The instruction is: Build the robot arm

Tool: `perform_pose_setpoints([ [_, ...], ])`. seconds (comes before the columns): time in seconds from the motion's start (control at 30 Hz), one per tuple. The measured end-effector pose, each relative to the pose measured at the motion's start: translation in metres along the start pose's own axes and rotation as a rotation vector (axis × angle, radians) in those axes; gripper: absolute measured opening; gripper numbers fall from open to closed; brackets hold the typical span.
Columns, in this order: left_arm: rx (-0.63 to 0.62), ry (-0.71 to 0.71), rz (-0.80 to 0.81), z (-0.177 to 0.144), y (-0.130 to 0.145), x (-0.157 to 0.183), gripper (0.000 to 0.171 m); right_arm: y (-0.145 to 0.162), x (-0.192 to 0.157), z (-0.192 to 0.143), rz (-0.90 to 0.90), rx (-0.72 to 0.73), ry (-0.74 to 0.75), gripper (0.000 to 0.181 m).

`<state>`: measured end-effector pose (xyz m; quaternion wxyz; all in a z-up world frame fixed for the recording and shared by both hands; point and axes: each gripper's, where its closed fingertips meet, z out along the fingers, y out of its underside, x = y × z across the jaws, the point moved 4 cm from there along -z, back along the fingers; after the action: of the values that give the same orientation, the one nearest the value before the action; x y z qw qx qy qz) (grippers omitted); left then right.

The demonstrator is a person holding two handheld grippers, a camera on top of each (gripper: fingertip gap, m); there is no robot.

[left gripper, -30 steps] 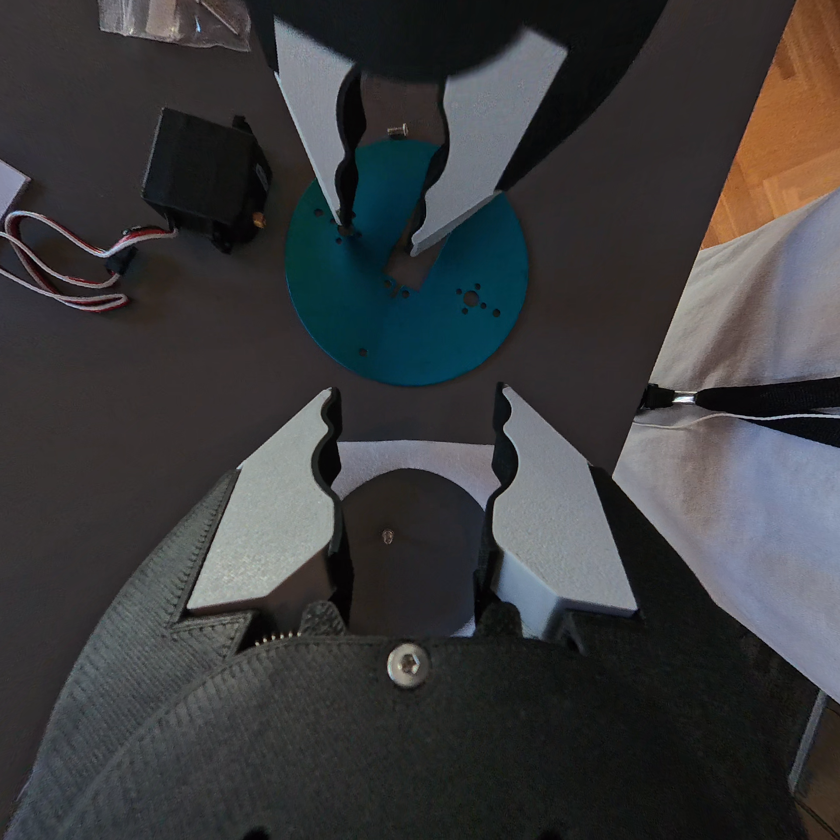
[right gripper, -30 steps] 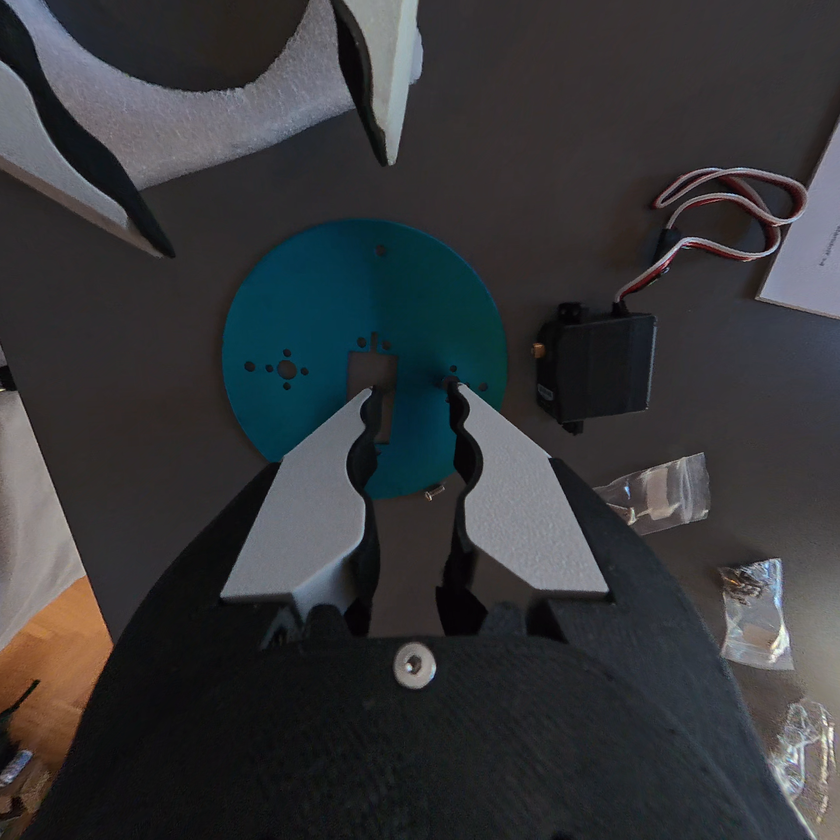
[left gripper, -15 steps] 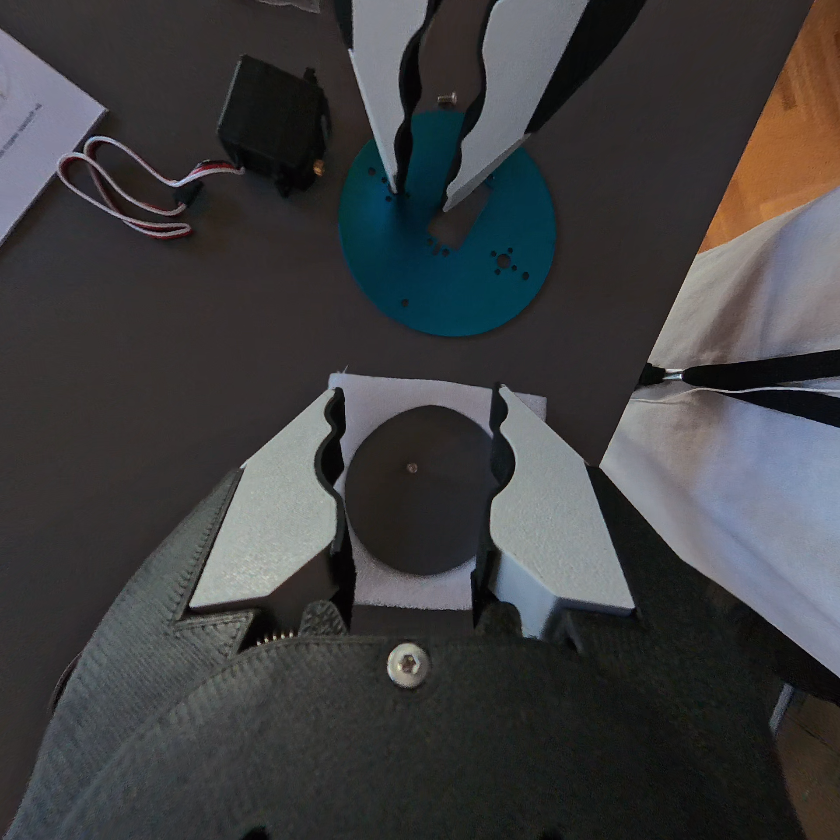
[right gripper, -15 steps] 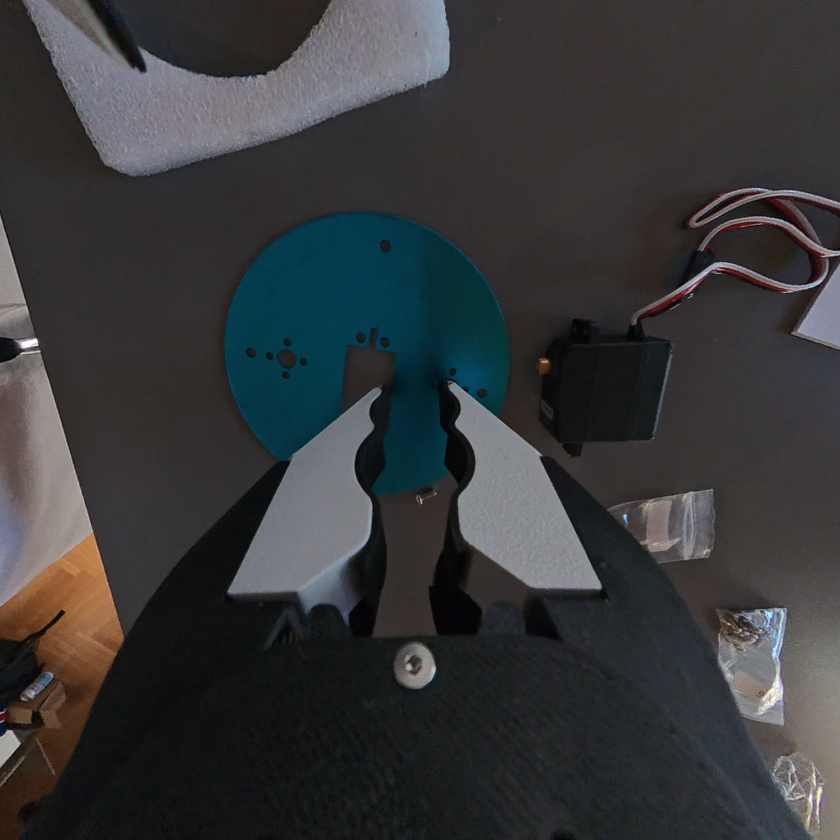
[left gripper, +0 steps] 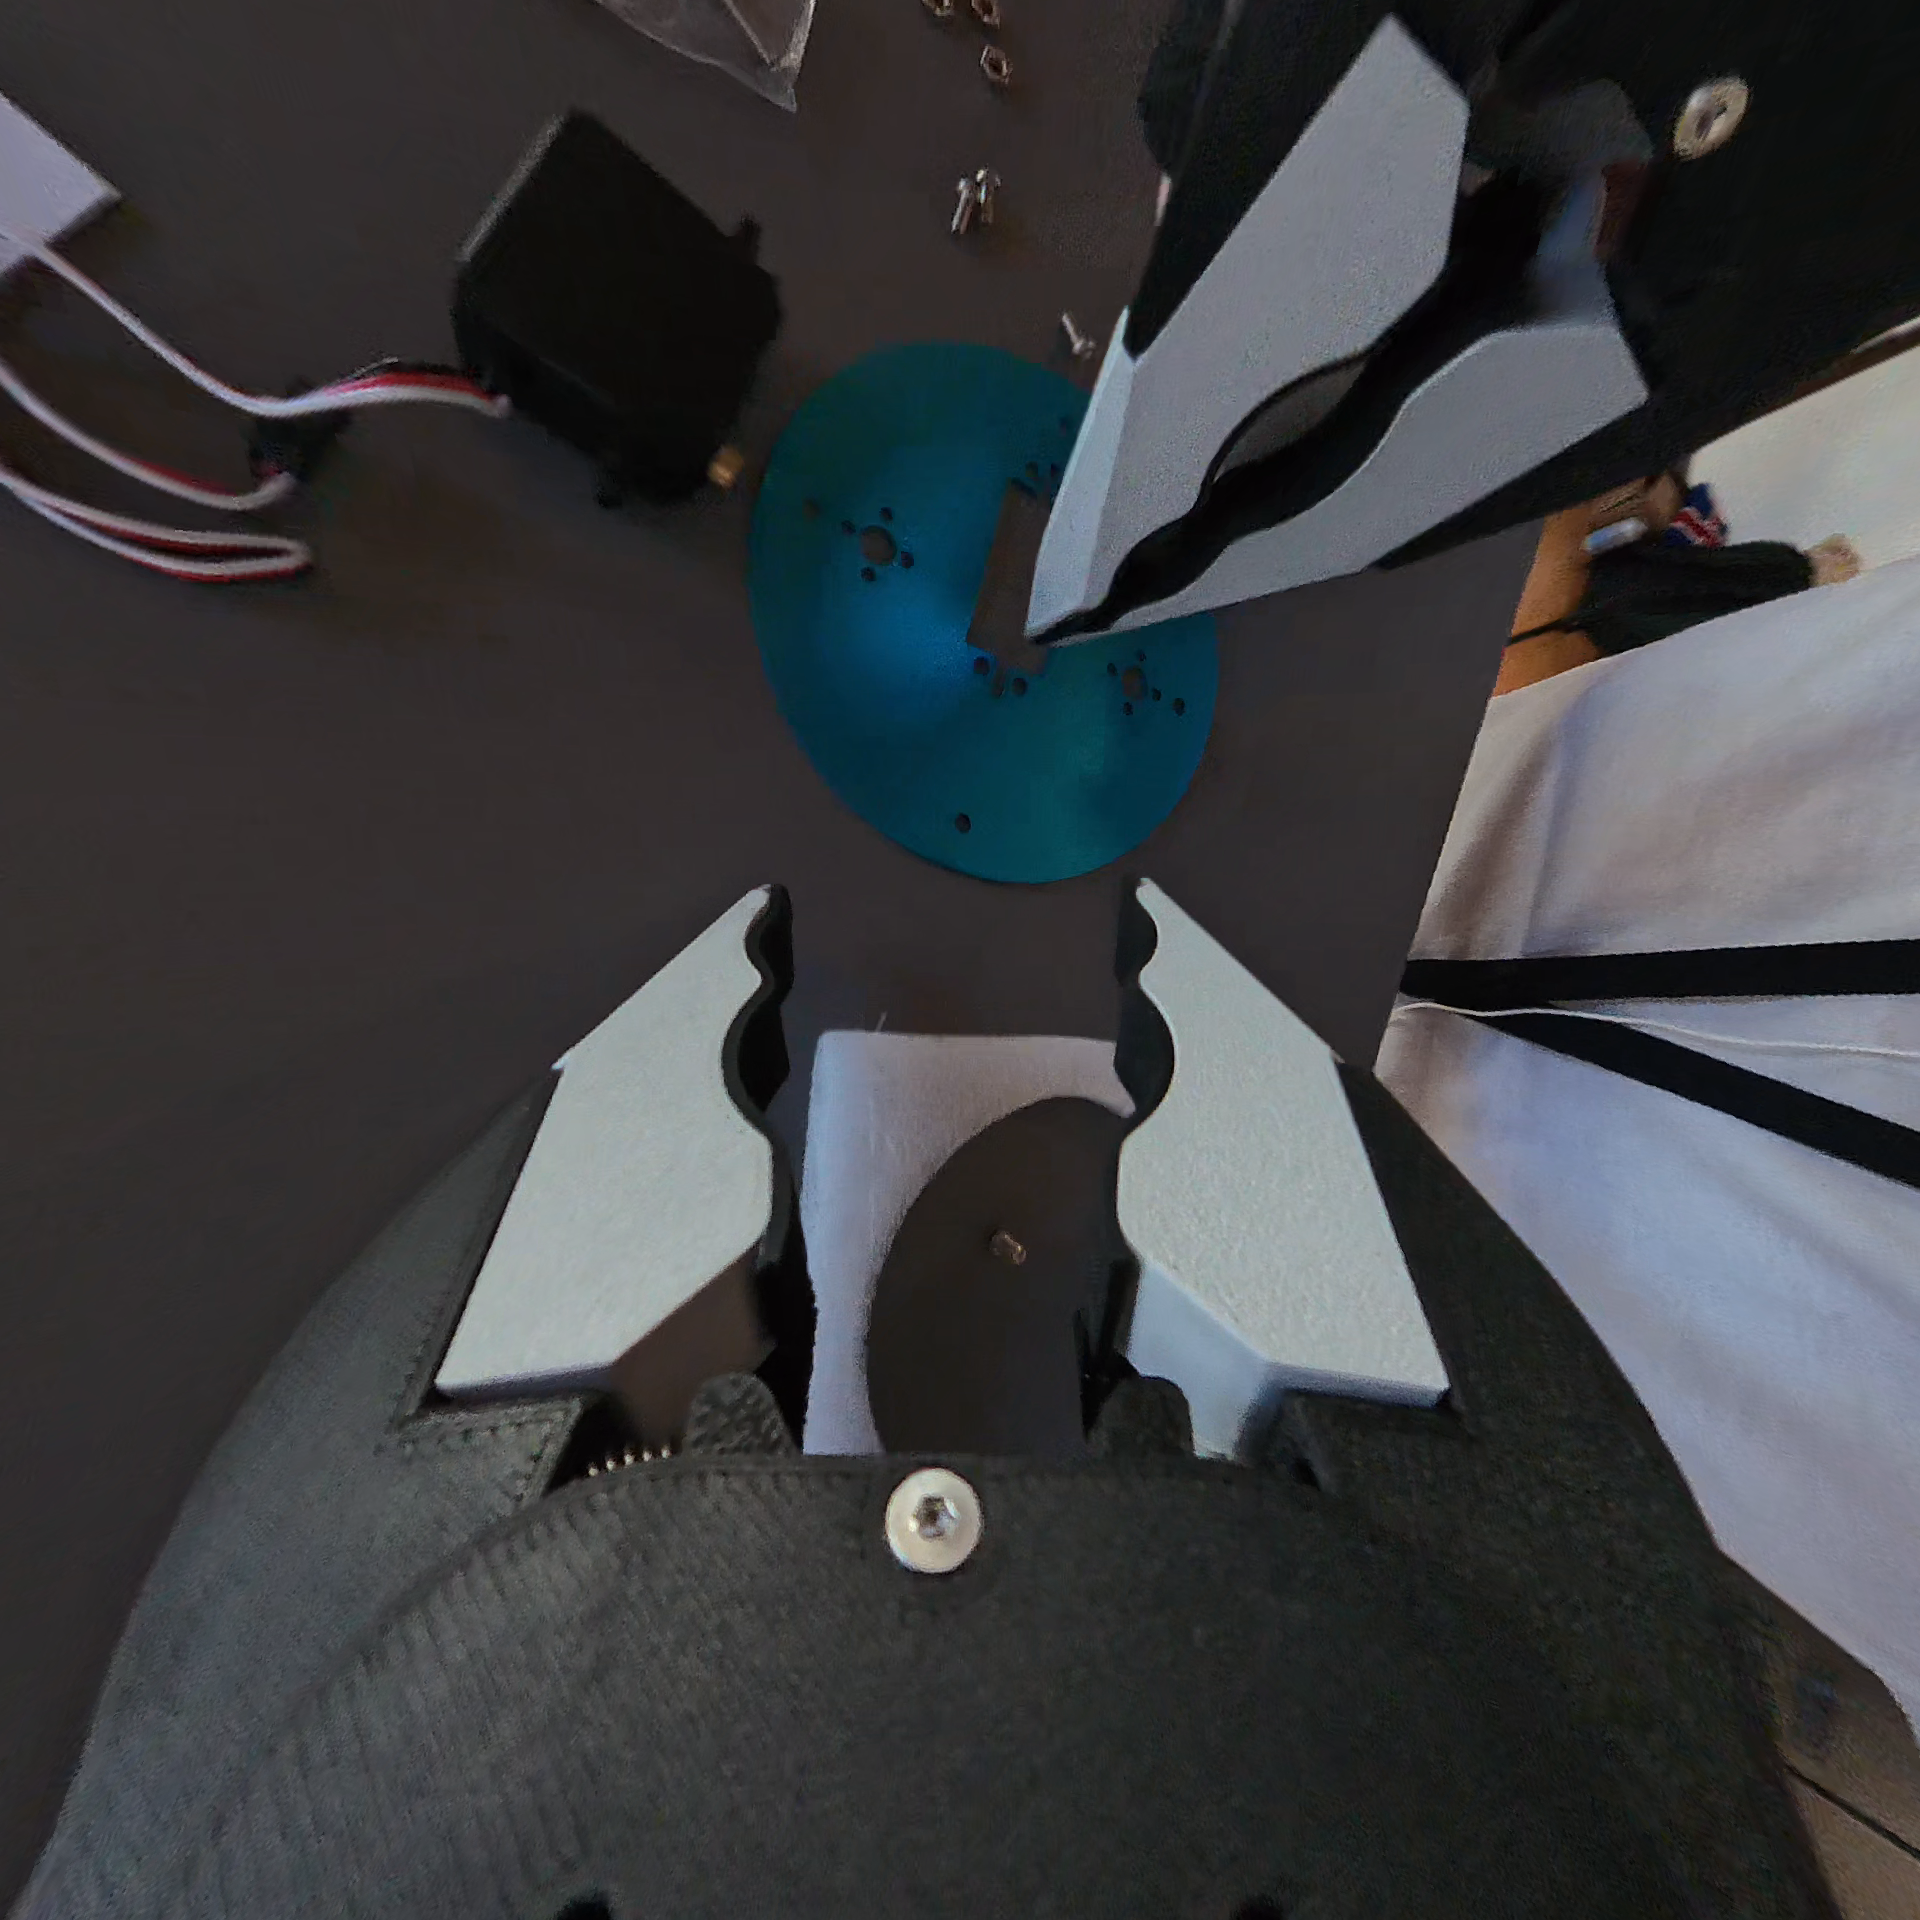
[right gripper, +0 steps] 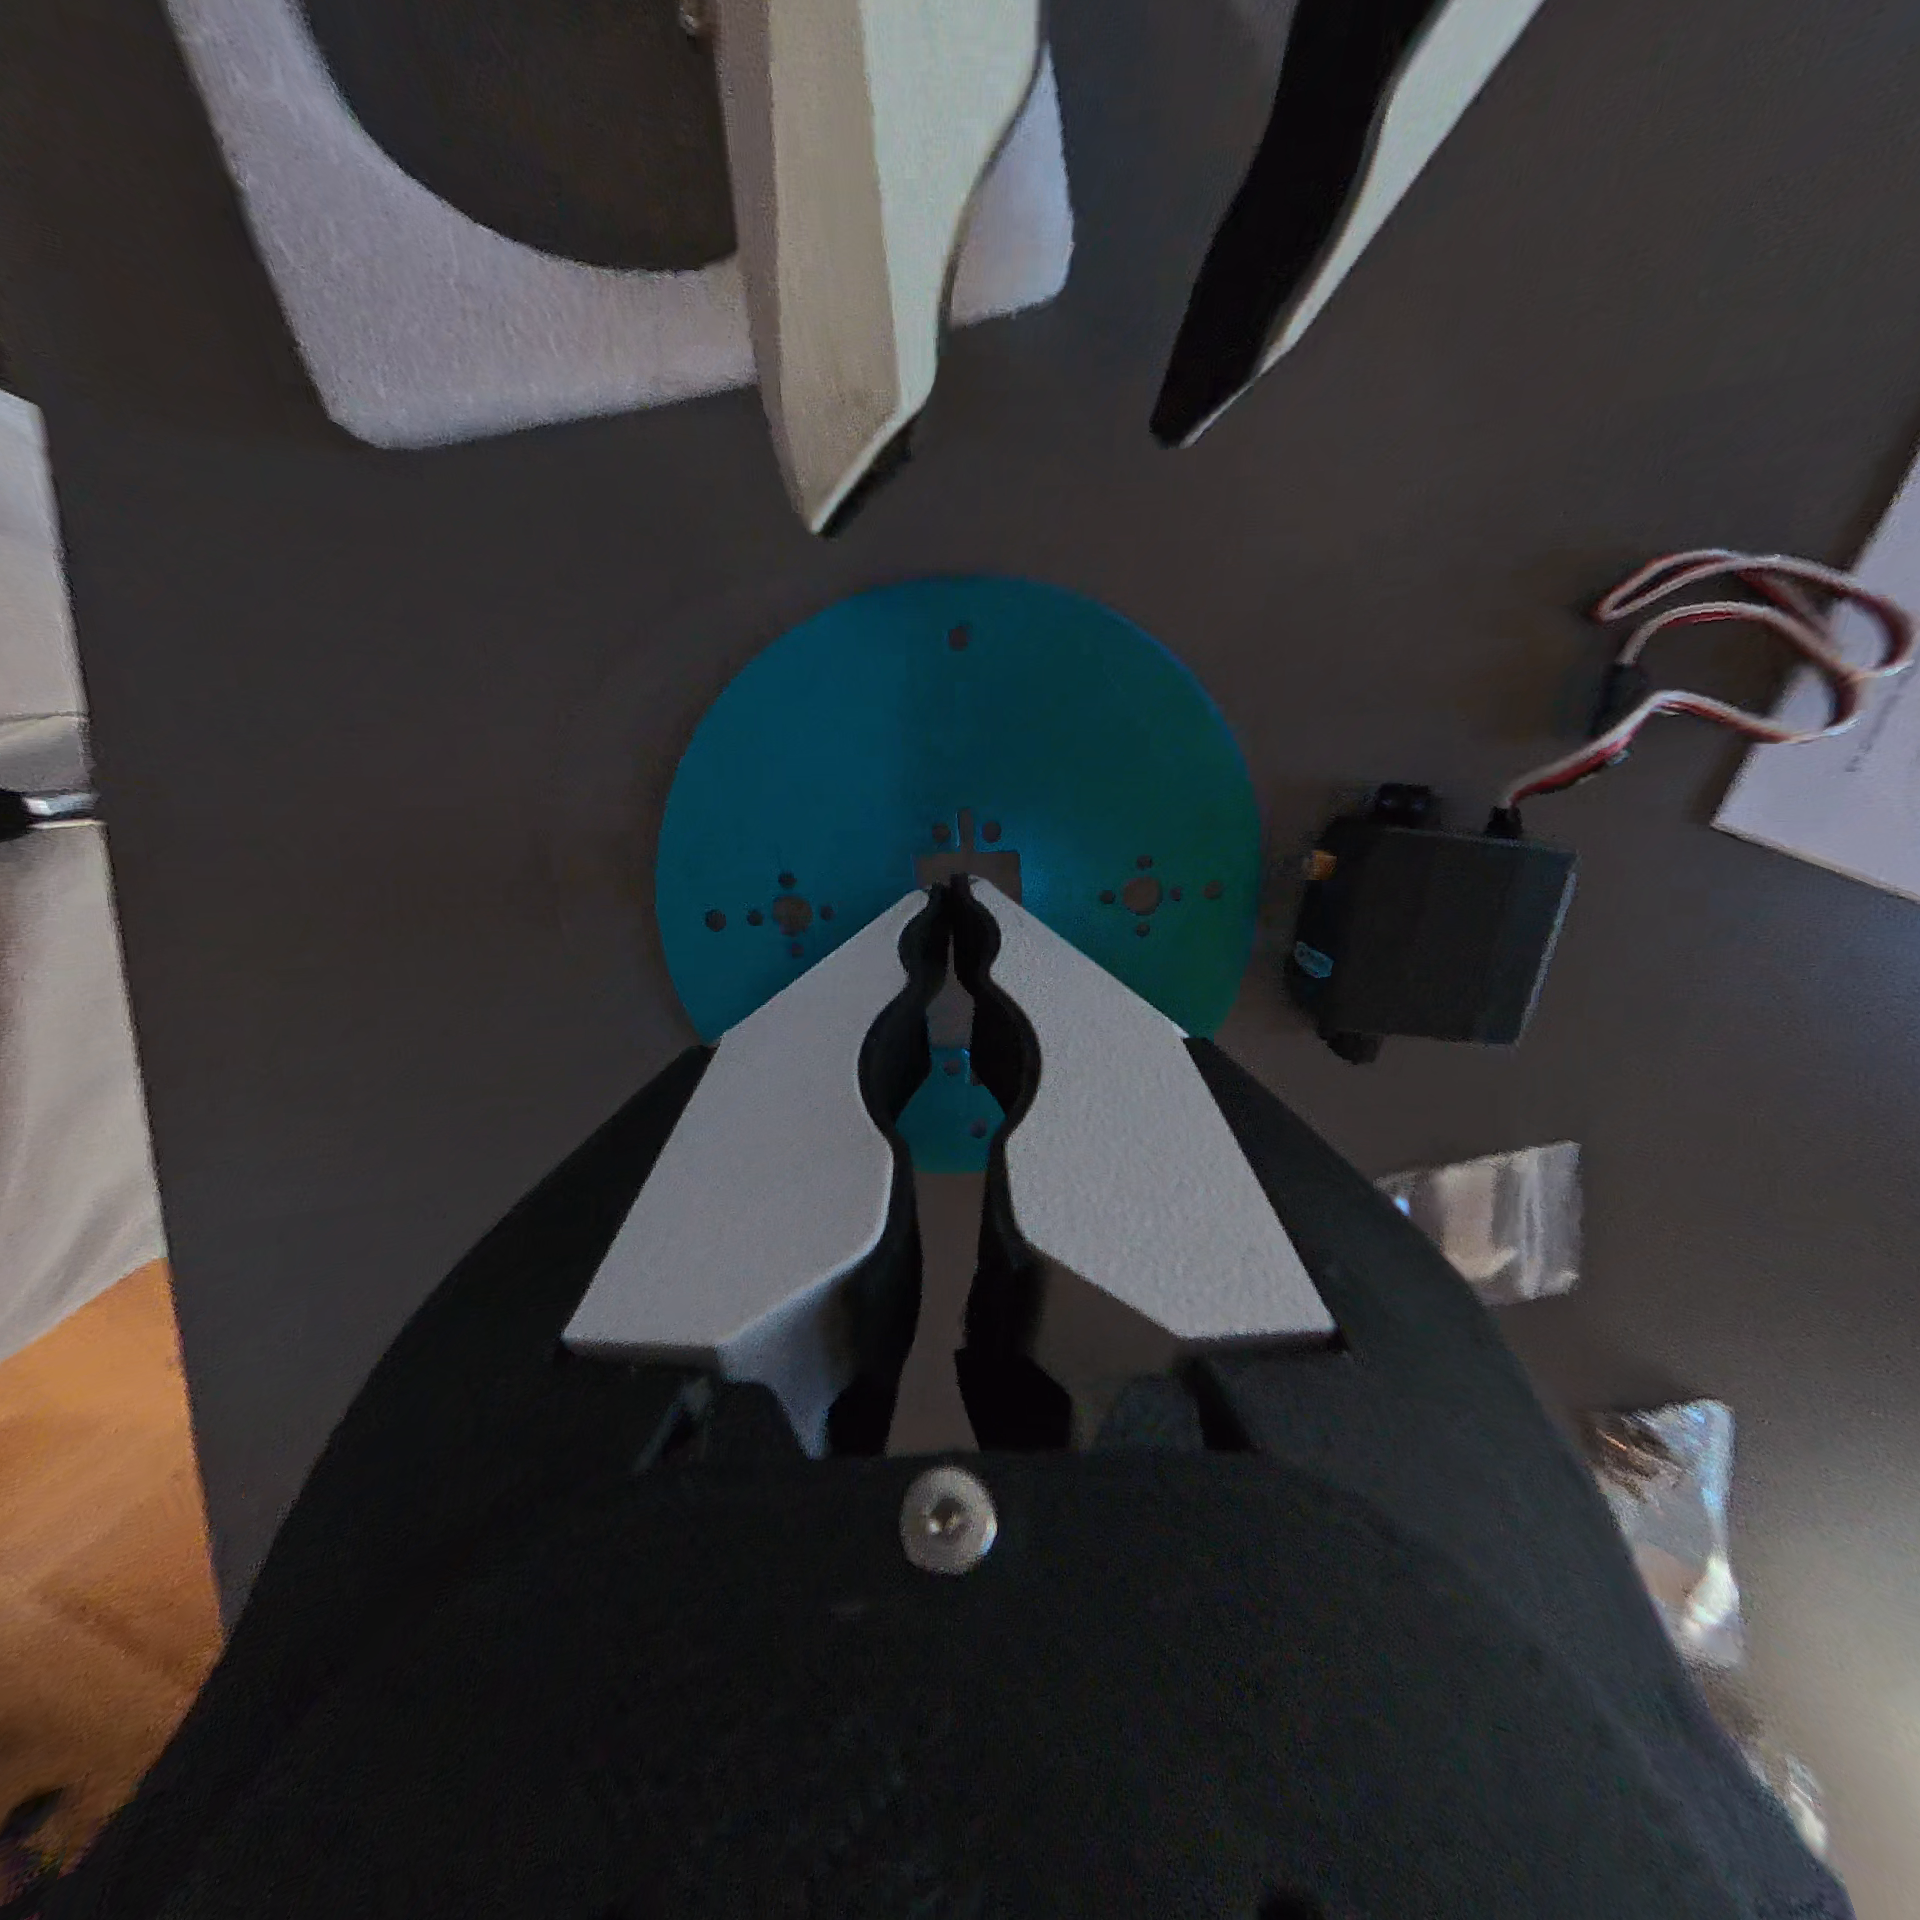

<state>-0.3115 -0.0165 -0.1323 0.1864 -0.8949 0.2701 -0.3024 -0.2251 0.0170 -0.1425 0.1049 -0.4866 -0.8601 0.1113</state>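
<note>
A blue round disc (left gripper: 914, 707) with holes and a rectangular cutout lies flat on the dark table (left gripper: 364, 831); it also shows in the right wrist view (right gripper: 935, 727). My right gripper (right gripper: 954, 885) is shut, its tips at the edge of the cutout; I cannot tell if anything small is pinched. It enters the left wrist view from the top right (left gripper: 1039, 634). My left gripper (left gripper: 954, 902) is open and empty above a white foam piece (left gripper: 935, 1081) with a round hole, where a small screw (left gripper: 1006, 1247) lies. It hangs just beyond the disc in the right wrist view (right gripper: 992, 478), over the foam (right gripper: 468, 312).
A black servo (left gripper: 613, 301) (right gripper: 1434, 935) with red-white wires (left gripper: 156, 468) lies beside the disc. Loose screws (left gripper: 977, 197), plastic bags (right gripper: 1486, 1216) and a white paper (right gripper: 1849, 748) lie around. White cloth with black straps (left gripper: 1662, 935) hangs past the table edge, above a wooden floor (right gripper: 83, 1558). Tip to tip, the grippers are about 7 cm apart. To the white foam piece (left gripper: 935, 1081): left tips about 4 cm, right tips about 10 cm. The left tips stand about 7 cm off the foam (right gripper: 468, 312).
My right gripper has closed from partly open and moved to the disc's central cutout. My left gripper has come back toward the disc, staying open over the foam.
</note>
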Motion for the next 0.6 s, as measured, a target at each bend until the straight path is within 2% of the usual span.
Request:
perform_pose_setpoints([
  [0.1,-0.012,0.016,-0.010,0.004,-0.005,-0.005,0.064,0.006,0.004,-0.001,-0.028,-0.048,0.059,0.000],
  [0.17,-0.019,0.011,0.002,0.004,-0.007,-0.006,0.064,0.010,0.004,-0.005,0.020,-0.008,0.036,0.001],
  [0.23,-0.014,0.008,0.038,0.003,-0.008,-0.001,0.064,0.014,-0.004,-0.012,0.108,0.078,-0.052,0.027],
  [0.3,-0.027,-0.011,0.097,0.004,-0.005,0.008,0.064,0.008,-0.027,-0.019,0.141,0.271,-0.212,0.052],
  [0.33,-0.030,-0.023,0.126,0.006,-0.004,0.012,0.063,0.007,-0.035,-0.019,0.124,0.335,-0.235,0.054],
  [0.4,-0.025,-0.056,0.176,0.007,-0.004,0.019,0.059,0.015,-0.033,-0.008,0.081,0.308,-0.126,0.064],
  [0.47,-0.046,-0.090,0.262,0.009,-0.002,0.027,0.062,0.023,-0.029,0.001,0.029,0.254,-0.048,0.067],
  [0.6,-0.099,-0.223,0.494,0.019,0.000,0.040,0.068,0.025,-0.025,0.001,0.056,0.279,-0.089,0.058],
])
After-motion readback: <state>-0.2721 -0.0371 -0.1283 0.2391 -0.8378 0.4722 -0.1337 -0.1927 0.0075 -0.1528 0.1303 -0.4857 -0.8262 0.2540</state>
